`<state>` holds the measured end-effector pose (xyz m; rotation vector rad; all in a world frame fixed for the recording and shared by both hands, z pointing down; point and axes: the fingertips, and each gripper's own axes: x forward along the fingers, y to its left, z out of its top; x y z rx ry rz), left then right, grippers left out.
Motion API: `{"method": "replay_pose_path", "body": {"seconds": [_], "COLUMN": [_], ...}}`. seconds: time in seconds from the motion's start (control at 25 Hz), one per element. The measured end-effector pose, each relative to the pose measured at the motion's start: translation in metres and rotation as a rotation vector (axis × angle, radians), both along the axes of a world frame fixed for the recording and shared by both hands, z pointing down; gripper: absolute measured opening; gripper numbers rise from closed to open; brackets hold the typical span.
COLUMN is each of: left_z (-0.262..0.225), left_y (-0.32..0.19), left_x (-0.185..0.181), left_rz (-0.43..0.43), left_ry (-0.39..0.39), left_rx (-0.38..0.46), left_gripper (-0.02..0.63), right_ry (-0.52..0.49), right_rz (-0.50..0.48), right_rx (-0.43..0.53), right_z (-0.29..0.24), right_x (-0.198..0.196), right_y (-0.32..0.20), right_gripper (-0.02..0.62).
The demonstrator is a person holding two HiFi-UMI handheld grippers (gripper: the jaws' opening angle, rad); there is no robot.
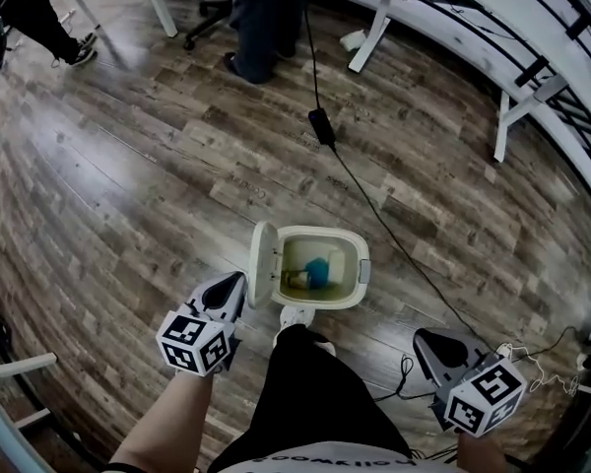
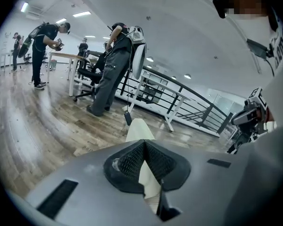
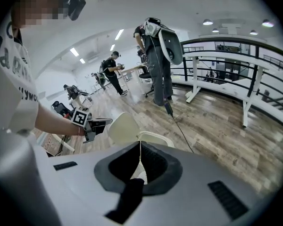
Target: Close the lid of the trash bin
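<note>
A small cream trash bin [image 1: 347,294] stands on the wood floor, in front of my white shoe. Its lid [image 1: 261,262] is swung up on the left side, nearly upright. Inside lie a blue item [image 1: 317,270] and some yellowish waste. My left gripper [image 1: 238,282] is shut with its tips right beside the outer face of the lid; from the left gripper view the lid [image 2: 139,128] shows edge-on just beyond the jaws. My right gripper [image 1: 421,338] hangs shut and empty, off to the right of the bin. The right gripper view shows the bin [image 3: 153,138] and lid [image 3: 124,127].
A black cable with a power brick [image 1: 322,126] runs across the floor past the bin's right side. A person [image 1: 261,18] stands at the back near an office chair. White desk legs [image 1: 374,37] line the curved railing on the right.
</note>
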<state>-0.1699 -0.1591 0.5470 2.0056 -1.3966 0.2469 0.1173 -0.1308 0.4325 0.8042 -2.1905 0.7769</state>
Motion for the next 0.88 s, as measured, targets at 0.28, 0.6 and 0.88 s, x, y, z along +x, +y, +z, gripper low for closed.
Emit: {"method": "replay_pose_path", "body": {"seconds": [0.28, 0.6, 0.88], "left_z": [0.0, 0.014, 0.033], "left_y": [-0.016, -0.029, -0.037], "left_x": [0.055, 0.117, 0.161], "left_rz": [0.158, 0.398, 0.608], "left_ry": [0.099, 0.12, 0.134], "left_rx": [0.0, -0.02, -0.059], "left_gripper": [0.007, 0.008, 0.008], "right_ry": [-0.004, 0.022, 0.026], "right_rz": [0.059, 0.155, 0.238], "right_rx": [-0.032, -0.061, -0.101], "right_z": [0.012, 0.021, 0.034], "right_x": [0.008, 0.031, 0.052], "right_y": [0.003, 0.011, 0.014], "right_gripper": [0.011, 0.011, 0.011]}}
